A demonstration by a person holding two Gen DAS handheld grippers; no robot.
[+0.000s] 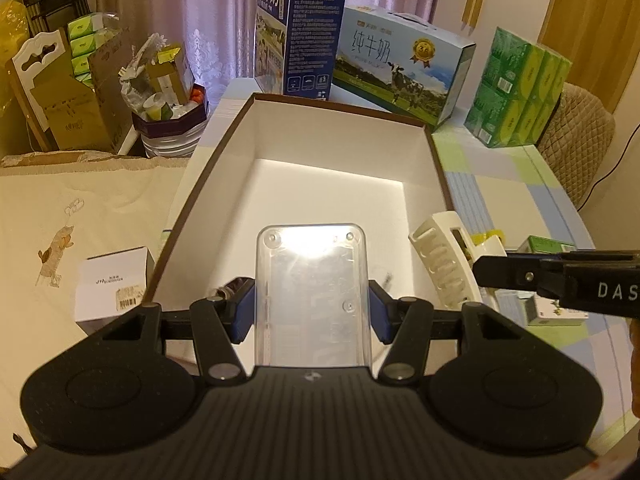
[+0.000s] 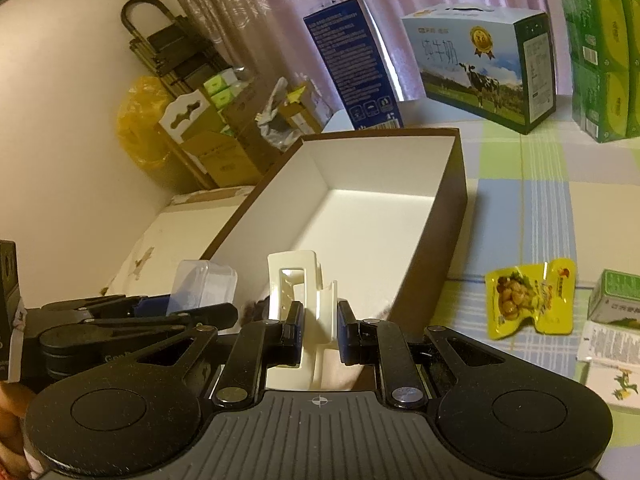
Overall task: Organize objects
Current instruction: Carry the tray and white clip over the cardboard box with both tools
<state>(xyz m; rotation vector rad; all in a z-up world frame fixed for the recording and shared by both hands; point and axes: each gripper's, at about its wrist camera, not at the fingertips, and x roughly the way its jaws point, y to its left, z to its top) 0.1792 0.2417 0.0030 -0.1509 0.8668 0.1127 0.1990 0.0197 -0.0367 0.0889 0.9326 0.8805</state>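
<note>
Left claw [image 1: 311, 312] is clamped on a clear case [image 1: 312, 292], blue pads pressed to both its long sides, holding it low at the near end of the open box [image 1: 340, 140], dead centre of the left view. Right claw [image 2: 318, 330] grips a white rack [image 2: 298, 300], pads tight against it, right at the box's near rim in the lower middle of the right view; from the left camera that rack [image 1: 440, 268] sits at right of centre, tilted over the box's right wall. The box's white floor [image 2: 360, 232] is bare further back. On the checked worktop [image 2: 520, 208], right of the box, lies a yellow snack pack [image 2: 528, 300], with a green carton [image 2: 616, 296] at the frame's right edge. Two milk cartons [image 1: 400, 64] stand behind the box, upper centre. A small white box [image 1: 116, 284] sits at lower left, outside the left wall.
</note>
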